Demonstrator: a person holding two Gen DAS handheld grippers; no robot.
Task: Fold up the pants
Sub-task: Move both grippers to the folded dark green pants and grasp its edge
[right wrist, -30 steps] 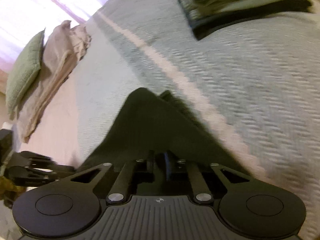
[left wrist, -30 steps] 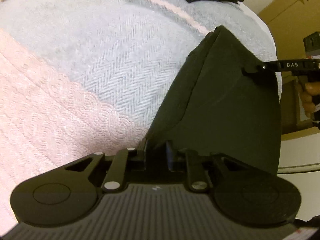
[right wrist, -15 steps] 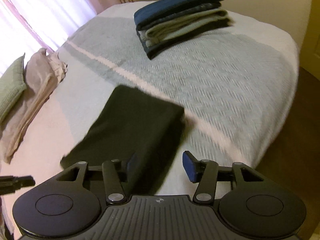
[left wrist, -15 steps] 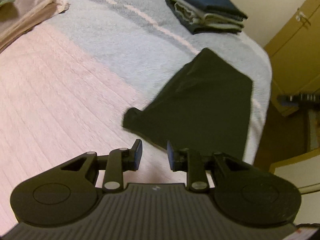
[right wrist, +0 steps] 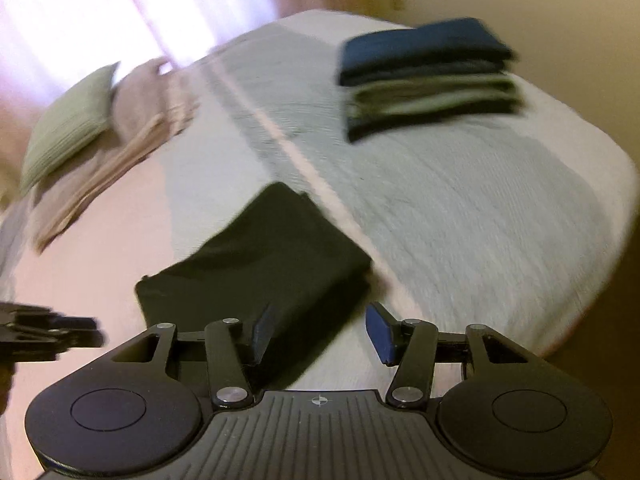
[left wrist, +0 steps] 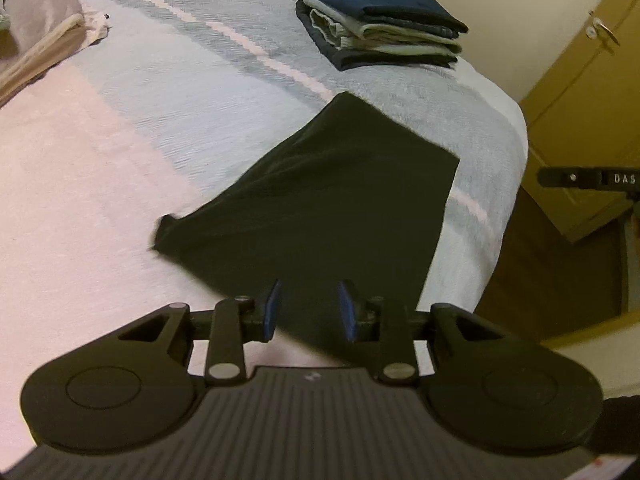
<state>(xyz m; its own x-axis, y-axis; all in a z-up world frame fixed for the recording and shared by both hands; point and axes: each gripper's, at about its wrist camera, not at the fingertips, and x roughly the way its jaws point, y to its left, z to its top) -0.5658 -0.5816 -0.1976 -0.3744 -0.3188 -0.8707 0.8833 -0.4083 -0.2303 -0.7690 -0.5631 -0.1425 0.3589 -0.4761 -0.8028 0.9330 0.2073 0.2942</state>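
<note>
Your left gripper [left wrist: 308, 306] hangs with jaws apart and empty, right over the near edge of the folded black pants [left wrist: 332, 200]. Your right gripper [right wrist: 320, 334] is spread wide and empty beside their near right corner. The pants run long toward the far right on the bedspread [left wrist: 168, 80]; nothing blocks them. Well beyond sits the stack of folded clothes [left wrist: 380, 24].

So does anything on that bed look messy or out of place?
Mostly tidy. The folded black pants lie flat on the bedspread, but one corner near the left hand-held gripper pokes out rumpled, so the edges aren't square. The stack of folded clothes behind looks neat.
</note>
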